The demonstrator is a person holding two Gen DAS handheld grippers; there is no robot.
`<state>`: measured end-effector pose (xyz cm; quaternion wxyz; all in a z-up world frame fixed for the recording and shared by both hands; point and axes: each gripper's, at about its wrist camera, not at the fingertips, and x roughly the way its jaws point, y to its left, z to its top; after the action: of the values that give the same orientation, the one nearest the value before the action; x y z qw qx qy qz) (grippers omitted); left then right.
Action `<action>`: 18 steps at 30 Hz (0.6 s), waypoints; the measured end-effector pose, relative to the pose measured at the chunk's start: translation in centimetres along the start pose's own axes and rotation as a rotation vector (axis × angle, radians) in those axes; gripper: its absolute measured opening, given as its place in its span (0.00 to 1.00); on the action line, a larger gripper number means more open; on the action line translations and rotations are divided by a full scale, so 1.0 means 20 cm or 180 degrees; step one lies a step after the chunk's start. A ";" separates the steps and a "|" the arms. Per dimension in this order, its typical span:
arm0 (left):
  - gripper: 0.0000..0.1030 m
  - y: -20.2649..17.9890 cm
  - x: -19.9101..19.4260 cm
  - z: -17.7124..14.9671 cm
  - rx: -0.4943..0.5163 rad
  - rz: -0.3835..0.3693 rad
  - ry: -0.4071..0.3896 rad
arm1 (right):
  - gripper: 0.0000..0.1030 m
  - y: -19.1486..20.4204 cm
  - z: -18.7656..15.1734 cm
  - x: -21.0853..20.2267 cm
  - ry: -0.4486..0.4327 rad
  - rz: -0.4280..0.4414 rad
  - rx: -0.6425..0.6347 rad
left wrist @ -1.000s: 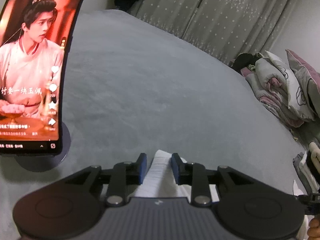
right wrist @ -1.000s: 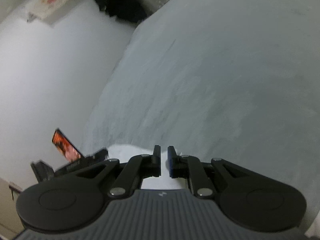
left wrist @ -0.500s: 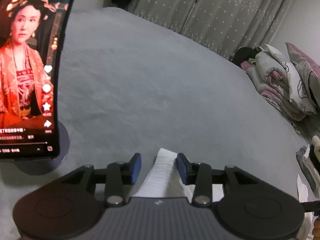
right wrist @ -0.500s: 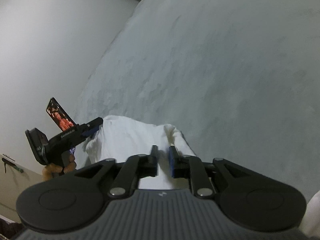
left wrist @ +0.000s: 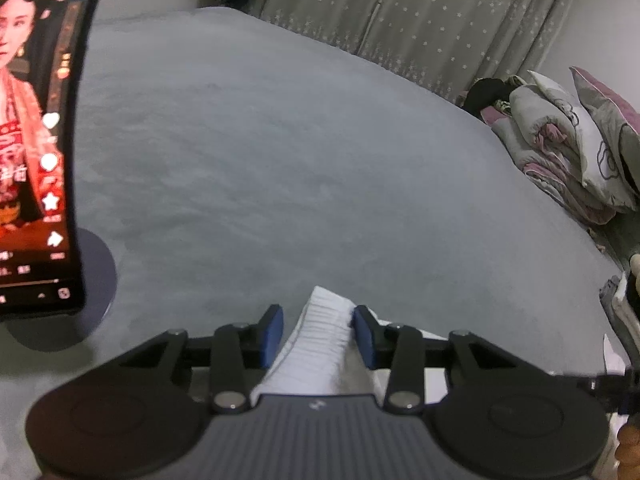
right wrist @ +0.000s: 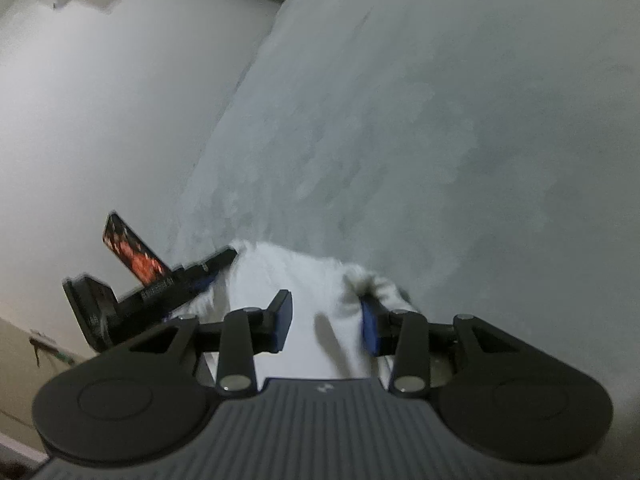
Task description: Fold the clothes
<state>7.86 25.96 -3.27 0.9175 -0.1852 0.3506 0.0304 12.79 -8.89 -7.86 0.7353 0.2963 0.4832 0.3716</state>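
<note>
1. Looking along our left gripper [left wrist: 319, 334], we see its blue-padded jaws spread apart, with a ribbed band of the white garment [left wrist: 320, 344] rising between them; the right pad sits against the fabric, while the left pad stands clear of it, so nothing is clamped.
2. We find the white garment lying at the near edge of the grey bed cover [left wrist: 300, 168], directly under and in front of both tools.
3. From the right wrist view, our right gripper [right wrist: 326, 326] also has its jaws released and wide, hovering over the garment [right wrist: 304, 280]; a bunched corner of the cloth lies just beside the right pad, though blur keeps us from telling whether it touches.
4. We see the left gripper [right wrist: 192, 280] in that same view, at the garment's left edge, with its tips near the cloth.
5. To our left stands a phone [left wrist: 36, 140] on a round stand [left wrist: 96, 280], its screen lit with a video in red and orange tones.
6. At the far right of the left wrist view we see a pile of bedding [left wrist: 568, 148] in grey and pink, resting on the bed beside the star-patterned curtains [left wrist: 420, 20].
7. Across the rest of the bed cover we see only its plush grey surface.
</note>
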 end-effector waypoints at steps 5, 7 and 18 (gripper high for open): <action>0.13 -0.07 -0.02 -0.01 0.0182 0.0087 -0.0213 | 0.07 -0.04 0.00 -0.05 -0.0375 -0.0111 0.0149; 0.12 -0.09 -0.04 0.00 0.0221 0.0076 -0.0352 | 0.07 -0.02 0.00 -0.10 -0.0525 -0.0123 0.0098; 0.34 -0.10 0.02 0.03 0.0154 0.0200 -0.0244 | 0.08 -0.05 0.03 -0.19 -0.0581 -0.0414 0.0012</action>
<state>8.96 24.36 -2.52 0.9331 -0.1506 0.3215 0.0578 12.56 -12.52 -6.60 0.7982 0.2983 0.4332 0.2937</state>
